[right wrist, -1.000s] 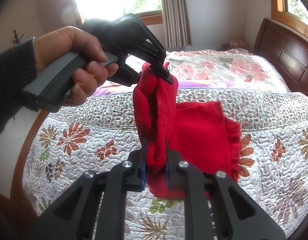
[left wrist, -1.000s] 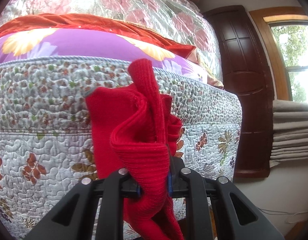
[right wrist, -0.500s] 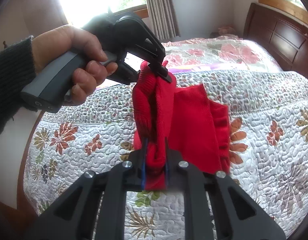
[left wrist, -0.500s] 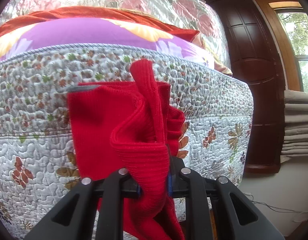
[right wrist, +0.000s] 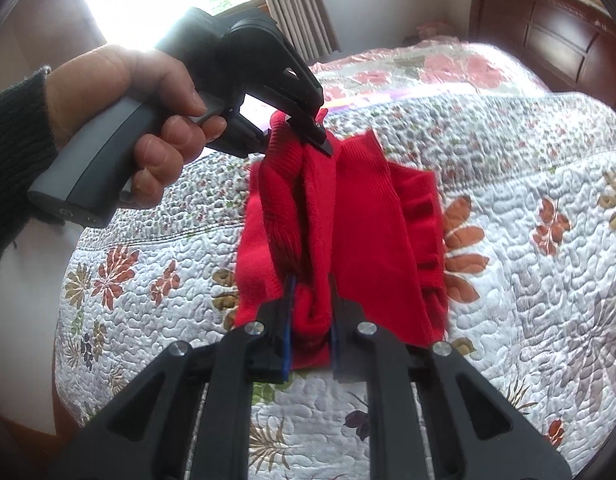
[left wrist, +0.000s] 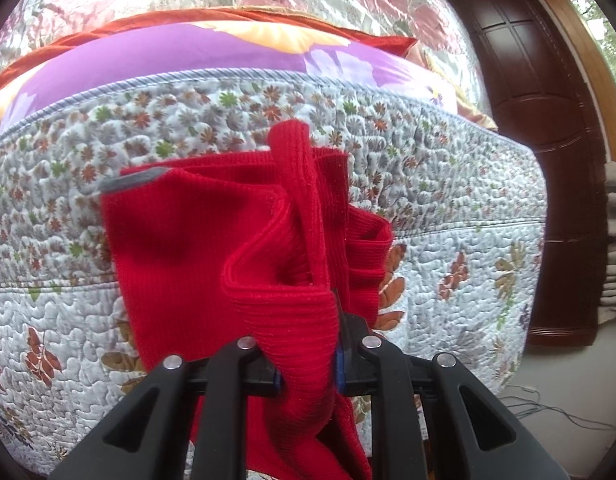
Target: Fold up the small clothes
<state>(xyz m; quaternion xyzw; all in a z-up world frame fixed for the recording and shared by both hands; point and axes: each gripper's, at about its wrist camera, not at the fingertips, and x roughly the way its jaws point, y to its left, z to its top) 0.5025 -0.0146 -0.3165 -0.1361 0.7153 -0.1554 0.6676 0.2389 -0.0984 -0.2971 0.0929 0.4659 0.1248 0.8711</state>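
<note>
Right wrist view is showing me both tools clamped on the small red ribbed knit garment [right wrist: 364, 216]: my right tool [right wrist: 310, 332] is gripping one bunched edge, and the left tool [right wrist: 316, 138], squeezed by a hand [right wrist: 120, 100], is pinching the far end ahead of it. I am keeping the span taut and level, aiming to lay it flat on the white floral quilted bed [right wrist: 528, 240] just beyond. Left wrist view is confirming the left tool [left wrist: 308, 364] clenched on the cloth, which is draping ahead of it over the bed edge.

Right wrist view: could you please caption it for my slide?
Both grippers, right and left, pinch a red knit garment above a floral quilted bed.
</note>
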